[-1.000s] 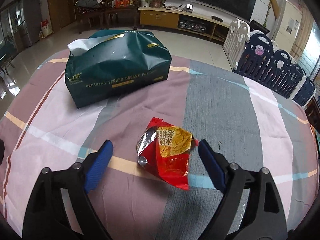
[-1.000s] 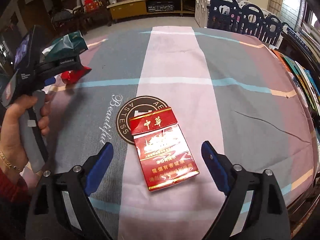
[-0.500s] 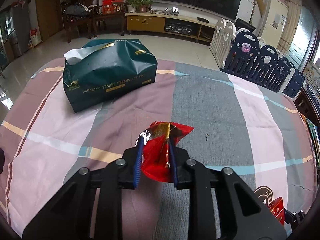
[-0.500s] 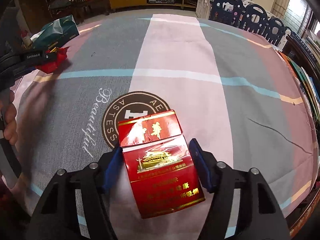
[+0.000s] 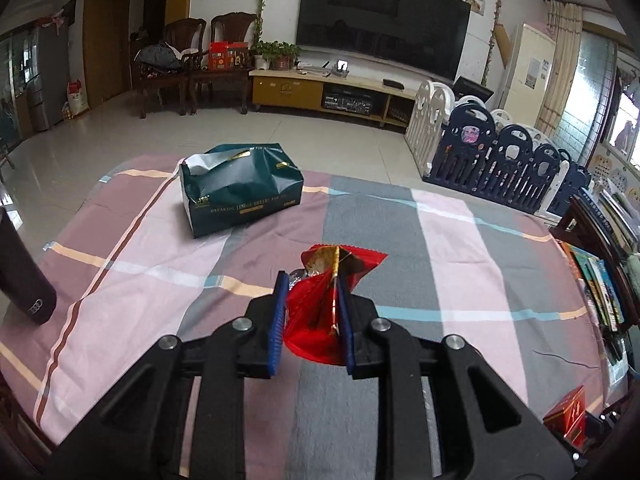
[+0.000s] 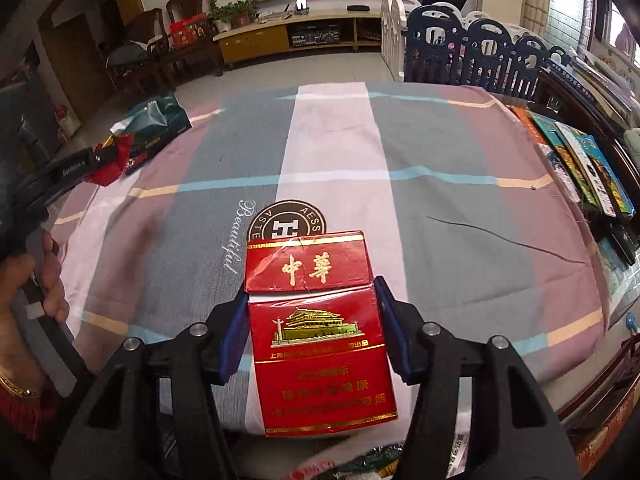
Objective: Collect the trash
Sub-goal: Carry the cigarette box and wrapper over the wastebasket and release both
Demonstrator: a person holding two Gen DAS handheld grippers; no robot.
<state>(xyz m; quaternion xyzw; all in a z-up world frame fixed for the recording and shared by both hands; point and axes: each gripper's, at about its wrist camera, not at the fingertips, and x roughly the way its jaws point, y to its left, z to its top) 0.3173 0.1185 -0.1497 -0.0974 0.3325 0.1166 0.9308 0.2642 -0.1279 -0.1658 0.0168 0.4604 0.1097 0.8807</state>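
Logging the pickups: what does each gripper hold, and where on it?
Left gripper: crumpled red snack wrapper, pinched across its middle. Right gripper: red cigarette pack, by its long sides.

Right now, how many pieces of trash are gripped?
2. The red snack wrapper is pinched in the left gripper; the red cigarette pack is clamped in the right gripper. More trash may lie out of view.

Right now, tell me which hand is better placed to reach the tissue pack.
Left, probably. The left gripper, shut on the wrapper, has the tissue pack close ahead; the right gripper, jaws just closed further on the cigarette pack, is across the table.
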